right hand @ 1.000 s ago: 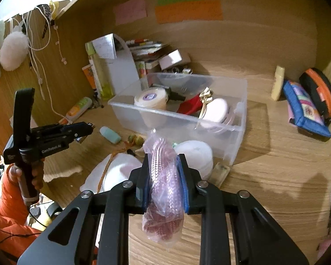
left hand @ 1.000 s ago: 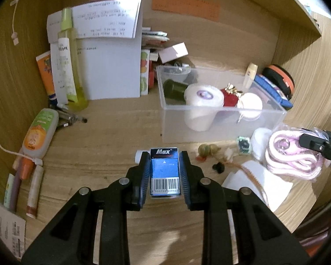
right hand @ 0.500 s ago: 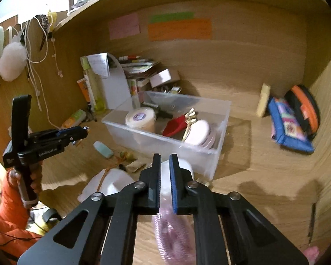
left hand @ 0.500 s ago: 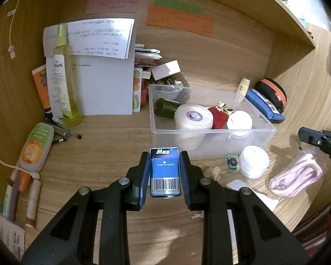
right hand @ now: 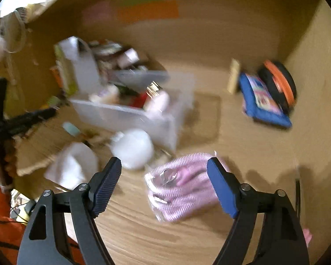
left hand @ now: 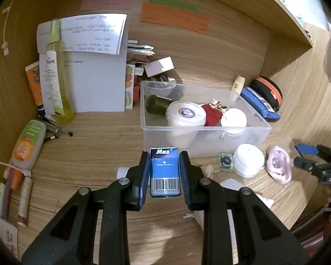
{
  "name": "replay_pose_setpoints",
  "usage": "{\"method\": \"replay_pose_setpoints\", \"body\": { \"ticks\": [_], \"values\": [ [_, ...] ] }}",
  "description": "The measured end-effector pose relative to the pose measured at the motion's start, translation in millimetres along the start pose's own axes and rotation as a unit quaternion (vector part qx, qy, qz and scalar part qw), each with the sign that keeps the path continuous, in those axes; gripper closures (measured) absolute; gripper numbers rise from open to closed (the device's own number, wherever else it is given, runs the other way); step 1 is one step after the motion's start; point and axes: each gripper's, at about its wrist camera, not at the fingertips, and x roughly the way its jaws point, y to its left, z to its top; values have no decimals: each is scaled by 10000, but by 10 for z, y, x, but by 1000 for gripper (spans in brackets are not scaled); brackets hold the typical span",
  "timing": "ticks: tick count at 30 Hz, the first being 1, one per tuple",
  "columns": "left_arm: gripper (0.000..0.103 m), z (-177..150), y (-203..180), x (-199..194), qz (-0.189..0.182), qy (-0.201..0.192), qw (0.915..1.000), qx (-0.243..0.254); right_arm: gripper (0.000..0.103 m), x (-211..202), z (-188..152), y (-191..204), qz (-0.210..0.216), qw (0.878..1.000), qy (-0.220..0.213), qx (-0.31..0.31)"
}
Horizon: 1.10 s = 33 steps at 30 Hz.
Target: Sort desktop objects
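My left gripper point(left hand: 164, 172) is shut on a small blue "Max" staple box point(left hand: 164, 174) and holds it above the desk, just in front of the clear plastic bin point(left hand: 251, 142). My right gripper point(right hand: 164, 187) is open and empty; a pink coiled cord in a clear bag point(right hand: 181, 194) lies on the desk between its fingers. The same bag point(left hand: 278, 166) shows at the right in the left wrist view, beside the right gripper point(left hand: 306, 156). The bin holds a white tub point(left hand: 185, 116), a red pouch and a dark bottle.
A white round jar point(left hand: 249, 160) and tissue scraps lie in front of the bin. A blue pouch point(right hand: 262, 99) and an orange-black case point(right hand: 280, 81) sit at the back right. Bottles, tubes and a paper stand point(left hand: 94, 75) crowd the left side. The right wrist view is blurred.
My right gripper has opened and let go of the pink cord bag, which now lies on the desk. My left gripper has kept the staple box and pulled back a little.
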Motion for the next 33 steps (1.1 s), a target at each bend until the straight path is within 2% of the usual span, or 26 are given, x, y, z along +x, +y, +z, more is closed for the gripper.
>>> {"method": "replay_pose_setpoints", "body": {
  "ticks": [5, 9, 11, 14, 19, 21, 22, 23, 25, 28, 33],
  "values": [
    [77, -12, -67, 24, -29, 59, 10000, 42, 26, 105, -184, -213, -101, 9989, 274, 364],
    [77, -26, -99, 53, -91, 102, 9999, 36, 23, 121, -281, -223, -104, 9986, 372, 367],
    [77, -35, -104, 89, -148, 161, 9998, -7, 23, 144, -295, -146, -112, 9989, 402, 188],
    [77, -51, -132, 120, -211, 210, 9996, -22, 20, 235, -264, 2, -339, 9981, 463, -244],
    [77, -49, -225, 93, -281, 192, 9994, 117, 19, 537, -246, 138, -754, 9903, 856, -799],
    [77, -39, -252, 99, -316, 203, 9992, 135, 21, 584, -241, 152, -860, 9888, 786, -934],
    [77, -36, -269, 106, -354, 216, 9990, 151, 26, 601, -224, 132, -800, 9895, 822, -882],
    [77, -33, -285, 116, -384, 224, 9989, 162, 38, 612, -203, 104, -810, 9896, 861, -826],
    [77, -32, -321, 127, -448, 232, 9985, 189, 41, 627, -178, 66, -800, 9889, 922, -842],
    [77, -31, -390, 143, -549, 235, 9979, 241, 51, 616, -174, 68, -825, 9882, 930, -893],
    [77, -5, -504, 166, -672, 240, 9969, 346, 62, 504, -138, 71, -806, 9903, 768, -835]
  ]
}}
